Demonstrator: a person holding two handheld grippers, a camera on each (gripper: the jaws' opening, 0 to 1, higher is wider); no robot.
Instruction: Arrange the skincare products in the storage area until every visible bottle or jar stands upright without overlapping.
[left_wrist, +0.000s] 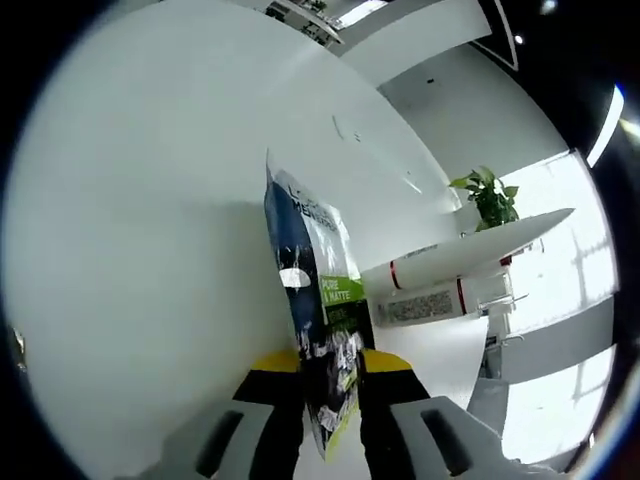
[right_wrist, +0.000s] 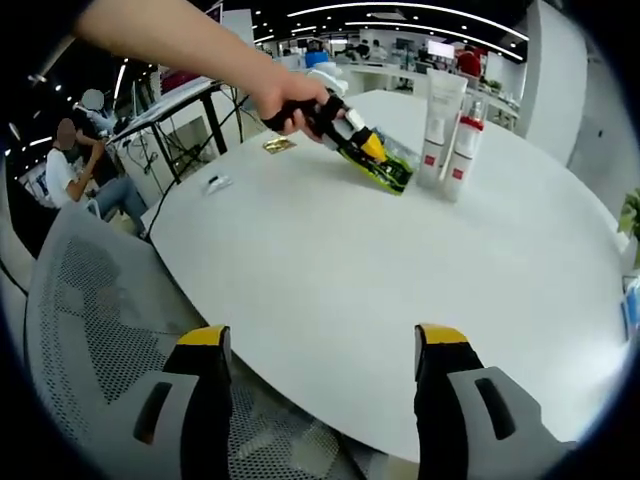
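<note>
Between L hand-held gripper (left_wrist: 330, 395) jaws: sachet (left_wrist: 318, 300) clamped

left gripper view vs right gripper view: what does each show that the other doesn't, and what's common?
Left gripper view alone: a potted plant behind the table, and the printed face of the packet clamped in the left tool.

Right gripper view alone: the open right tool, a mesh chair, the person's hand carrying the left tool, a small wrapper and seated people.

Both: the white round table, the packet, and two white tubes, standing upright in the right gripper view.
</note>
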